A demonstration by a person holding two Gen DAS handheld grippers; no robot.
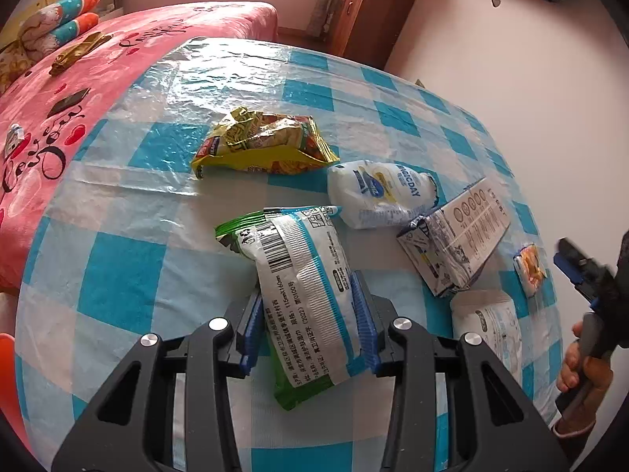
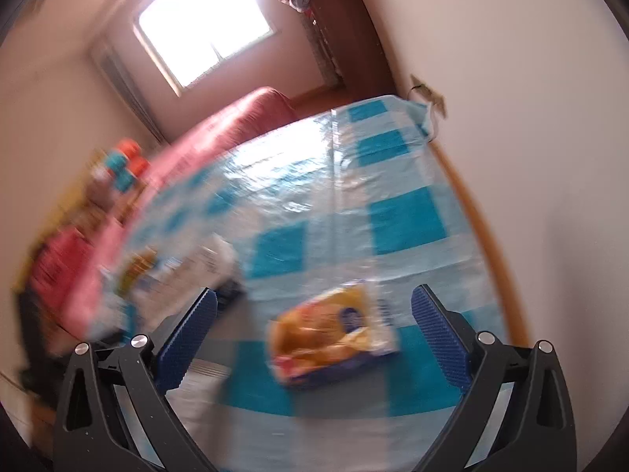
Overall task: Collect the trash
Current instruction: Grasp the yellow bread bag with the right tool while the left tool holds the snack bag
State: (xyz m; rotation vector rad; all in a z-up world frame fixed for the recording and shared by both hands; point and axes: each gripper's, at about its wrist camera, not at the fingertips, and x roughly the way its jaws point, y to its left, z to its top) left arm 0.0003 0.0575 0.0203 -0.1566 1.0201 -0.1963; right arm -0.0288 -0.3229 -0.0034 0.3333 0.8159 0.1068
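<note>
My left gripper is shut on a green and white wipes packet at the near side of the checked table. Beyond it lie a crumpled yellow snack bag, a white milk pouch, a crushed milk carton, a small orange snack wrapper and a white packet. My right gripper is open, its blue pads either side of the orange wrapper, which lies on the table. The right wrist view is motion-blurred. The right gripper also shows at the left wrist view's right edge.
A pink-covered bed with rolled pillows lies left of the table. A brown cabinet stands at the back. The pale wall runs along the table's right edge.
</note>
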